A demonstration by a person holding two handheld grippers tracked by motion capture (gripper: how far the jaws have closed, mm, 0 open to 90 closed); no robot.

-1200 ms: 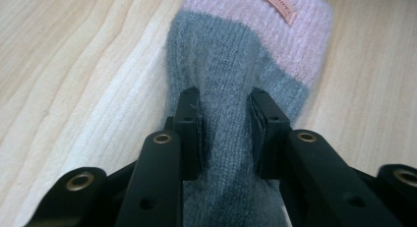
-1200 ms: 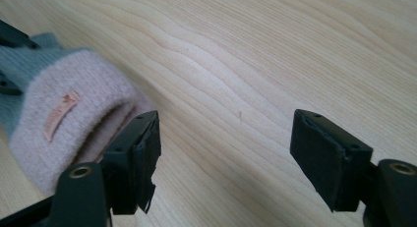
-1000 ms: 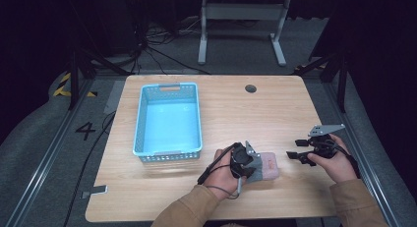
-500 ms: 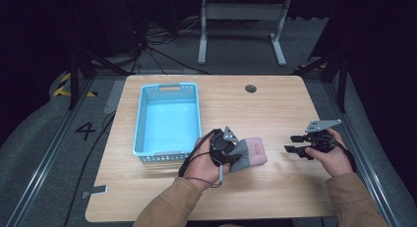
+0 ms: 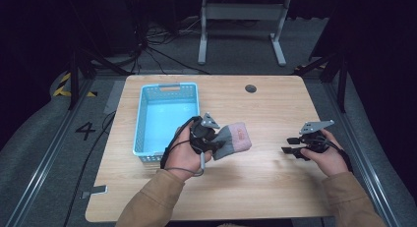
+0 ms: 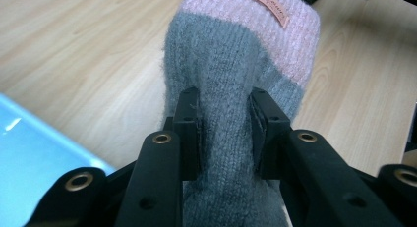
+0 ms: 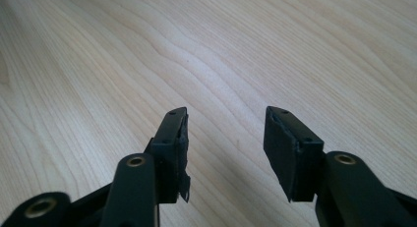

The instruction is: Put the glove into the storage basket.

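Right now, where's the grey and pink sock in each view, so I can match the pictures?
High view: the sock sits at centre, right of the blue basket, pinched by the left hand-held gripper.
Left gripper view: sock at centre, between the jaws.
Right gripper view: not in it.
Shared landmark: the wooden table.

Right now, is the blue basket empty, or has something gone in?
Empty. The high view shows bare blue floor inside the basket. The grey and pink sock is outside it, clamped in the left gripper over the table.

Recording lab, dark room, wooden table (image 5: 255,187), floor cables (image 5: 157,55), marked floor
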